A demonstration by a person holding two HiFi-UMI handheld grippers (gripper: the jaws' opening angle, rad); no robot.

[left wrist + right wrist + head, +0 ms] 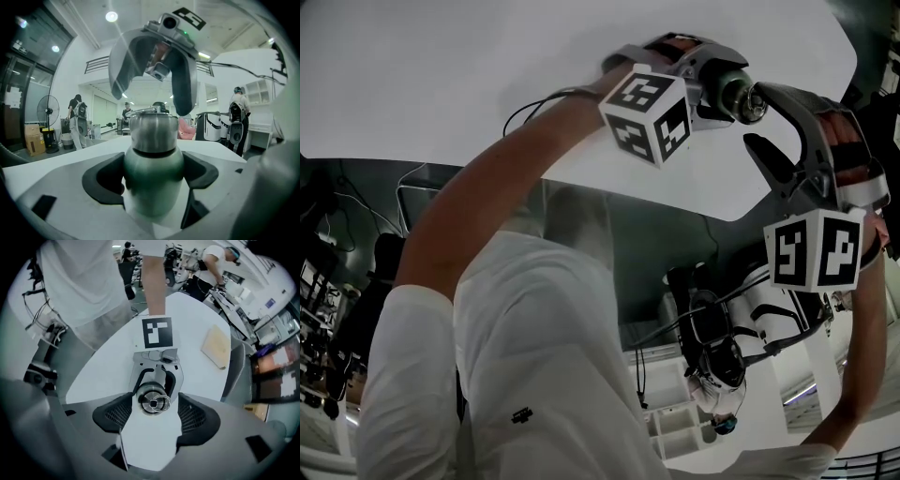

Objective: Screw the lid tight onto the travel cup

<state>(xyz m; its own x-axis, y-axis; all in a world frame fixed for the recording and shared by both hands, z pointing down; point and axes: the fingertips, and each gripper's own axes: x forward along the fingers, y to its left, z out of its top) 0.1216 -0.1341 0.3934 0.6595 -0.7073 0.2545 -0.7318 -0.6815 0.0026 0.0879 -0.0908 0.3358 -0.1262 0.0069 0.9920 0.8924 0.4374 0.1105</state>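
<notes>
My left gripper (710, 73) is shut on the green steel travel cup (152, 174), its black pads pressed on both sides of the body. The cup's steel lid (150, 131), with a wire loop on top, sits on the neck. In the head view the cup (737, 95) is held above the white table (487, 75), lid end toward my right gripper (766, 125). The right gripper (154, 416) is open. Its pads stand a little off the lid (153, 400) on either side, not touching it. From the left gripper view it (150, 96) hangs just above the lid.
A wooden board (217, 347) lies on the table beyond the cup. The person's bare left forearm (487, 197) reaches across the table. Other people, a standing fan (47, 115) and white machines (213, 125) are far back in the room.
</notes>
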